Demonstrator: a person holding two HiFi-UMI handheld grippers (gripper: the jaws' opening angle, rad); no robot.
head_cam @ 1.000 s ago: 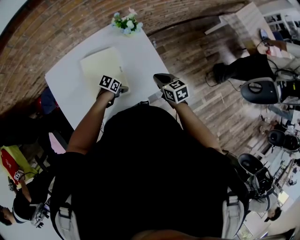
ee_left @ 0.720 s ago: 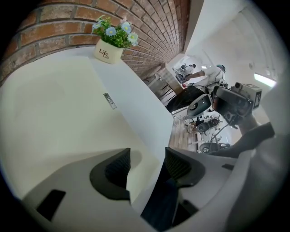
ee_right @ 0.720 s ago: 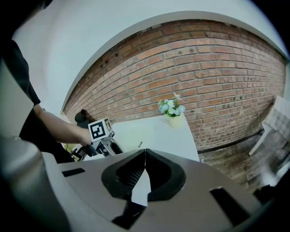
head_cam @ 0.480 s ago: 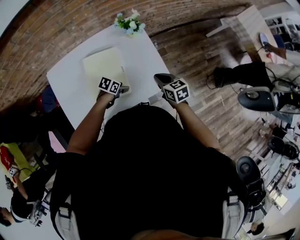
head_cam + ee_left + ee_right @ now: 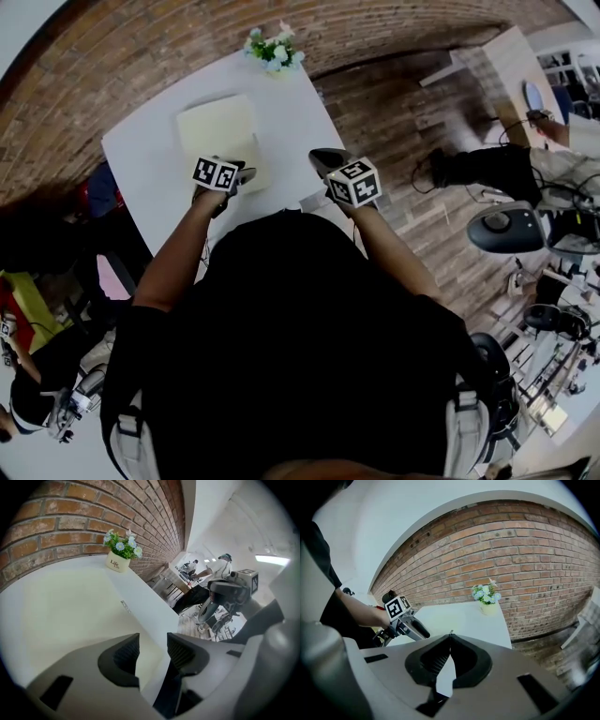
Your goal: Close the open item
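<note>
- You are standing at the near edge of a white table (image 5: 291, 122), which sits against a brick wall (image 5: 511, 550).
- The pale yellow book (image 5: 220, 136) lies flat in the middle of the table, a little left of centre. It shows as one plain rectangle and looks closed.
- A small pot of white and blue flowers (image 5: 274, 49) stands at the far edge of the table, well beyond the book.
- Your left gripper (image 5: 153, 634) hangs over the near right corner of the book, tilted downward. Its jaws stand apart with a clear gap and have just been closing a little. Nothing is between them, and only the book's surface and the table show through the gap.
- Your right gripper (image 5: 450, 635) is over the near right part of the table, apart from the book. Its jaw tips meet, closed on nothing.
- The two grippers sit side by side, with a bare strip of table between them.
</note>
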